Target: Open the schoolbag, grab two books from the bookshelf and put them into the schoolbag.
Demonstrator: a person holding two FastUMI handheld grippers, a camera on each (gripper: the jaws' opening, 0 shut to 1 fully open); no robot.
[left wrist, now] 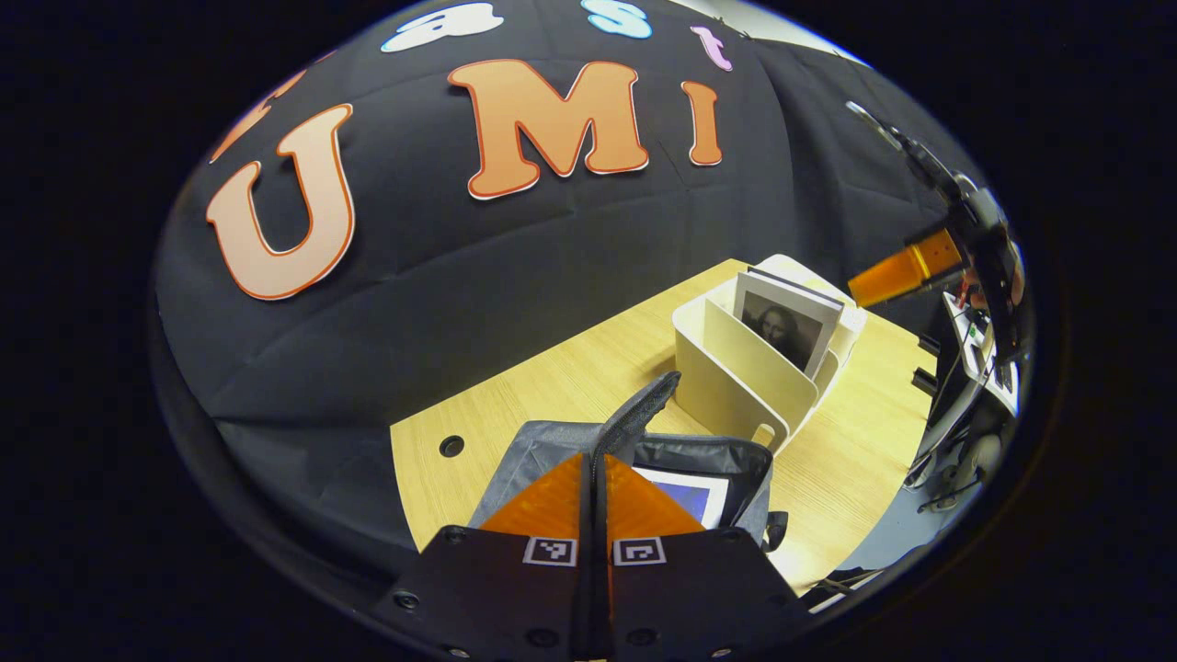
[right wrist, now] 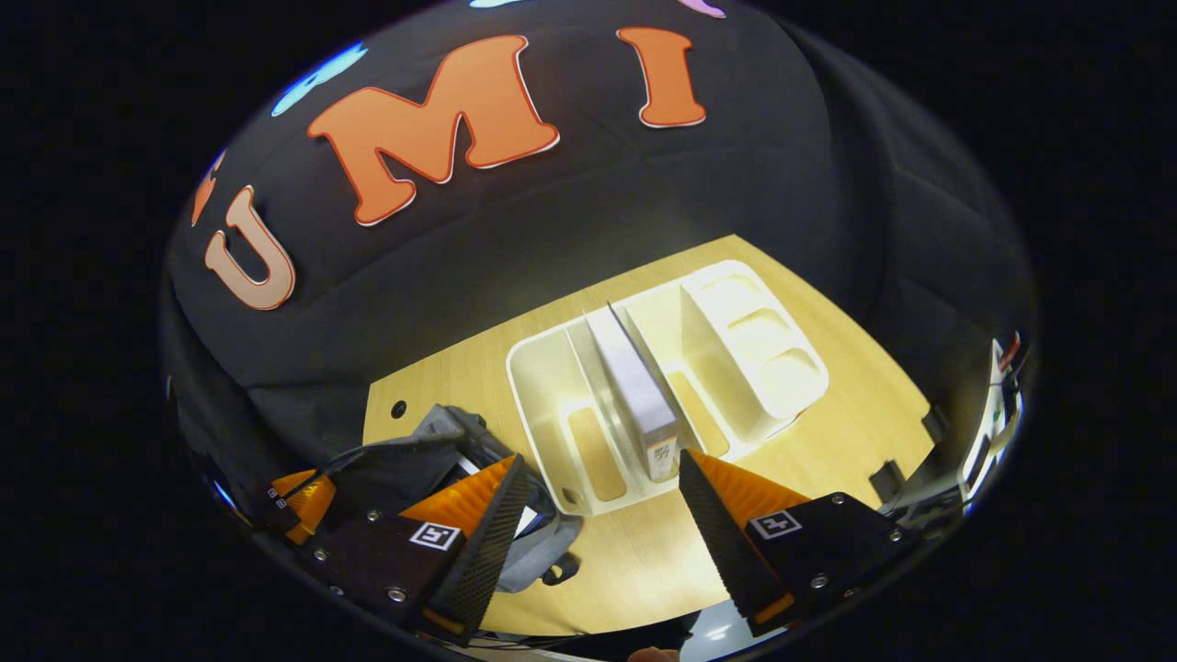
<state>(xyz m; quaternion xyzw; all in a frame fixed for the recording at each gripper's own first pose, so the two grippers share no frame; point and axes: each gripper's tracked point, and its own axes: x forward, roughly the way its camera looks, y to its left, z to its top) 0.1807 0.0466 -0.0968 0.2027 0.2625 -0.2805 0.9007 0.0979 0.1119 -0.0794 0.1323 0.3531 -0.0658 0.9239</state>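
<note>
The grey schoolbag point(left wrist: 529, 450) lies open on the wooden table point(left wrist: 552, 377), with a white and blue book point(left wrist: 690, 492) inside it. My left gripper point(left wrist: 593, 457) is shut on a dark strip of the bag's rim point(left wrist: 639, 414) and holds it up. Behind the bag stands the white bookshelf point(left wrist: 736, 382), holding a book with a portrait cover point(left wrist: 789, 329). In the right gripper view, my right gripper point(right wrist: 599, 464) hangs open above the bookshelf point(right wrist: 754, 354), its fingers either side of the upright book point(right wrist: 634, 386). The schoolbag point(right wrist: 441, 425) and the left gripper point(right wrist: 308, 501) are at the lower left.
The bookshelf has several dividers and a small tray part at its far end point(right wrist: 759, 331). A round hole point(left wrist: 451, 446) is set in the table near the bag. Equipment and cables point(left wrist: 975, 368) stand past the table's right edge.
</note>
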